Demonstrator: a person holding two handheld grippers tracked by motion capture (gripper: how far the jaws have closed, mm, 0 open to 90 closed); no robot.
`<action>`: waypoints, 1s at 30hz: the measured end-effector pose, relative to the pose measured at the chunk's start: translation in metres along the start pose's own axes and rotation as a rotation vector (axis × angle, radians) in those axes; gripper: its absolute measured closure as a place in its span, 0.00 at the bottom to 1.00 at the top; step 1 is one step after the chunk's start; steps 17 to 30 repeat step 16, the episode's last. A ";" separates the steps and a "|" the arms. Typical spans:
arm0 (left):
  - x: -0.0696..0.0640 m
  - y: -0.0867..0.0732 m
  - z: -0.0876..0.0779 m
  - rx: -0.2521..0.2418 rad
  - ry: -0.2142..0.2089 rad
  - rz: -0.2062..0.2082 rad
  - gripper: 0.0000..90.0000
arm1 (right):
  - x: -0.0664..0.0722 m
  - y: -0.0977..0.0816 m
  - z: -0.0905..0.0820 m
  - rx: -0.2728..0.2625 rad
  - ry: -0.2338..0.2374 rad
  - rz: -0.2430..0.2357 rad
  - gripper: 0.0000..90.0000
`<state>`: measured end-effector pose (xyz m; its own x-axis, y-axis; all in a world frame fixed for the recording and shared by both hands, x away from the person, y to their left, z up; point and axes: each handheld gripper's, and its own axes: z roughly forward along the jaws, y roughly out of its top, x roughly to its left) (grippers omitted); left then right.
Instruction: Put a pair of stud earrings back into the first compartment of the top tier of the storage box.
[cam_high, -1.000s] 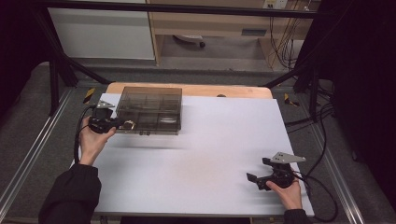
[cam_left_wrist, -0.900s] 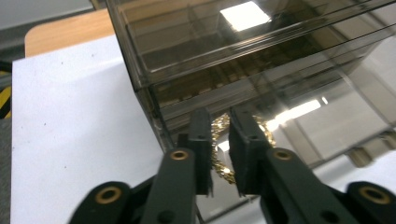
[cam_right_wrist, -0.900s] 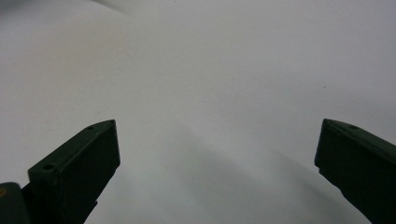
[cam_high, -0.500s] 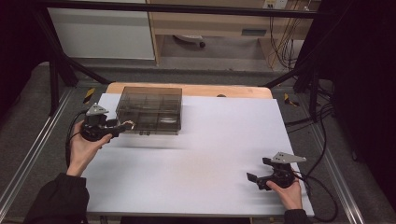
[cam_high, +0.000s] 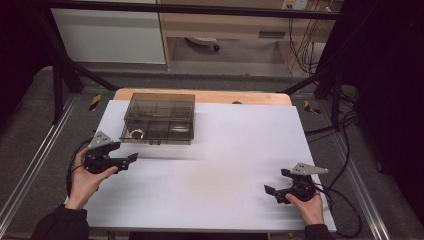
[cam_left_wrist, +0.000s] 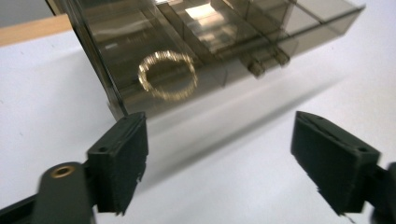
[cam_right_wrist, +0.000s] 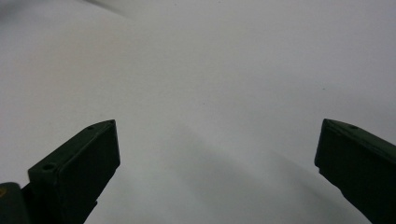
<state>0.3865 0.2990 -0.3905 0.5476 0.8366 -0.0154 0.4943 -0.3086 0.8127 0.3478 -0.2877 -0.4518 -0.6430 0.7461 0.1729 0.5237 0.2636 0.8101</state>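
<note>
A smoky clear box (cam_high: 160, 117) with several compartments sits at the back left of the white table (cam_high: 225, 150). A gold chain ring (cam_high: 136, 133) lies in its front left compartment, and it looks blurred through the wall in the left gripper view (cam_left_wrist: 167, 75). My left gripper (cam_high: 132, 160) hovers just in front of the box's (cam_left_wrist: 210, 42) front left corner. Its jaws have just been opening and now stand open (cam_left_wrist: 219, 158) with nothing between them. My right gripper (cam_high: 275, 182) rests near the table's front right corner, open over bare white table (cam_right_wrist: 217, 163).
A wooden strip (cam_high: 240, 96) shows at the table's far edge. Metal frame rails run along both sides, and cables (cam_high: 340, 125) trail off to the right. Bare white surface stretches between the two grippers.
The left gripper has drawn back from the box, toward the front left of the table, and its jaws have opened. The right gripper has not moved.
</note>
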 end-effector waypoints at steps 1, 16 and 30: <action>-0.001 -0.004 0.000 -0.002 -0.007 -0.004 0.16 | 0.000 0.000 0.000 0.000 0.000 0.001 0.01; -0.007 -0.055 0.008 0.030 -0.034 -0.017 0.06 | 0.000 0.000 0.000 0.000 0.004 -0.002 0.01; -0.007 -0.055 0.008 0.030 -0.034 -0.017 0.06 | 0.000 0.000 0.000 0.000 0.004 -0.002 0.01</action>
